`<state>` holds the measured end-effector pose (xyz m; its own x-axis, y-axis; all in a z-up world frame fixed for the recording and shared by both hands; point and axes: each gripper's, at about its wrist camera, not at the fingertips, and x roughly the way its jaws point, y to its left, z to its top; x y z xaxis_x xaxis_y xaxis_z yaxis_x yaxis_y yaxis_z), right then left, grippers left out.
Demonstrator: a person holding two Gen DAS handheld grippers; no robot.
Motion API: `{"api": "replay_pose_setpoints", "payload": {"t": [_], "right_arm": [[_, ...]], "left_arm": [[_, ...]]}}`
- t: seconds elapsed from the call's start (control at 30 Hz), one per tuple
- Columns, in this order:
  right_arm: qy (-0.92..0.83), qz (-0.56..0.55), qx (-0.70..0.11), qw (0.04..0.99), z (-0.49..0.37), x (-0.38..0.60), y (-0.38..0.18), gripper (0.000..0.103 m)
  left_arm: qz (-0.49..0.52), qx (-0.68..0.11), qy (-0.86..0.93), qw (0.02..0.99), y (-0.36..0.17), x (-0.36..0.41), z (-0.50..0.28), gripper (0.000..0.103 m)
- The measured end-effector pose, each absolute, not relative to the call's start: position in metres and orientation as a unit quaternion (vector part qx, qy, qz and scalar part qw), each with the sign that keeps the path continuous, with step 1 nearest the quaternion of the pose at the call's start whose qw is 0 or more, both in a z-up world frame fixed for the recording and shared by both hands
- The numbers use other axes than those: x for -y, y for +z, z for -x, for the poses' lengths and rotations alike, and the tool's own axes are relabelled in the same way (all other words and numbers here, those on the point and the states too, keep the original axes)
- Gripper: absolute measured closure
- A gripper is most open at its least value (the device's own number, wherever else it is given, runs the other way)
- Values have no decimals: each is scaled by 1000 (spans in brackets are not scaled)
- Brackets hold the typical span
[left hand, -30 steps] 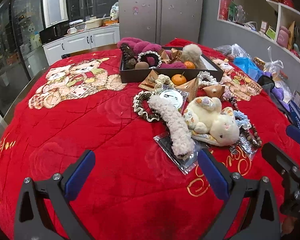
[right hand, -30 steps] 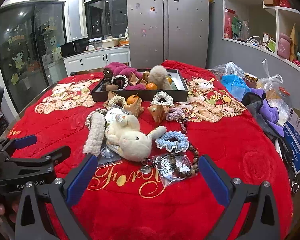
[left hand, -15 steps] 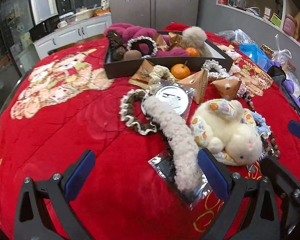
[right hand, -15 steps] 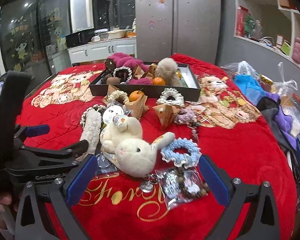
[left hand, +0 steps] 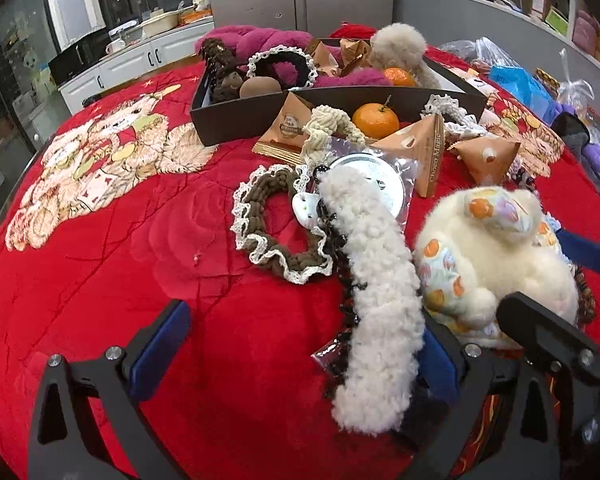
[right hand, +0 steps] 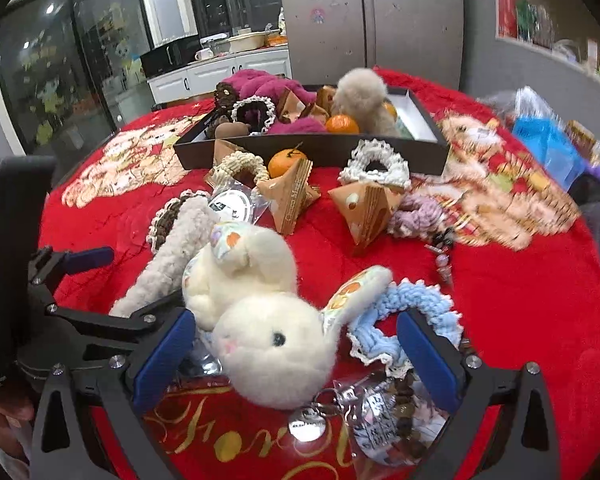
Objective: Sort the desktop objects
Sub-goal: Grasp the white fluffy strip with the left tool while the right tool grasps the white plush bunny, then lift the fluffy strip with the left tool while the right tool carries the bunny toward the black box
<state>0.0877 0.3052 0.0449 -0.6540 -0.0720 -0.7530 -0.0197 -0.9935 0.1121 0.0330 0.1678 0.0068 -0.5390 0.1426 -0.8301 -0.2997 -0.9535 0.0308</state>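
Plush rabbit [right hand: 268,320] fluffy; red quilt [left hand: 100,280] velvety cloth; tray [left hand: 236,120] matt card; sachets [left hand: 364,168] glossy plastic.

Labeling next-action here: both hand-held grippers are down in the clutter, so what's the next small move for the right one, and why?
Probably ease the right hand-held gripper slightly forward and close on the plush rabbit. Its fingers are open, the rabbit's head sits between them, and one ear lies over the blue scrunchie, so a centred grip on the head should avoid that. The left hand-held gripper is open beside the fluffy cream strip.
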Motion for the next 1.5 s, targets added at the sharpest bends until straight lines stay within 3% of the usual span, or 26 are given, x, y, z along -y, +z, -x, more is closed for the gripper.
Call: {"api": "replay_pose_setpoints", "payload": {"t": [0.17, 0.3, 0.4, 0.47, 0.53, 0.9, 1.17, 1.5], "right_arm": [[-907, -414, 76, 28, -81, -310, 36, 5], [-902, -418, 97, 44, -80, -312, 31, 26], [-901, -417, 101, 63, -82, -309, 31, 45], [-901, -415, 101, 74, -83, -306, 32, 50], [-902, -414, 97, 74, -83, -304, 33, 53], [-908, -404, 92, 69, -100, -303, 51, 55], [-914, -365, 161, 74, -123, -330, 78, 55], [-925, -331, 176, 65, -128, -340, 114, 55]], "left_arm": [[462, -74, 874, 133, 4, -165, -32, 0], [455, -72, 877, 137, 4, -166, -34, 1], [448, -66, 879, 152, 6, -166, -36, 18], [439, -69, 881, 165, 9, -168, -41, 50], [433, -75, 882, 172, 11, -172, -45, 62], [422, -35, 885, 195, 24, -161, -56, 69], [402, -20, 891, 210, 44, -158, -68, 70], [390, -10, 897, 209, 64, -146, -73, 70]]}}
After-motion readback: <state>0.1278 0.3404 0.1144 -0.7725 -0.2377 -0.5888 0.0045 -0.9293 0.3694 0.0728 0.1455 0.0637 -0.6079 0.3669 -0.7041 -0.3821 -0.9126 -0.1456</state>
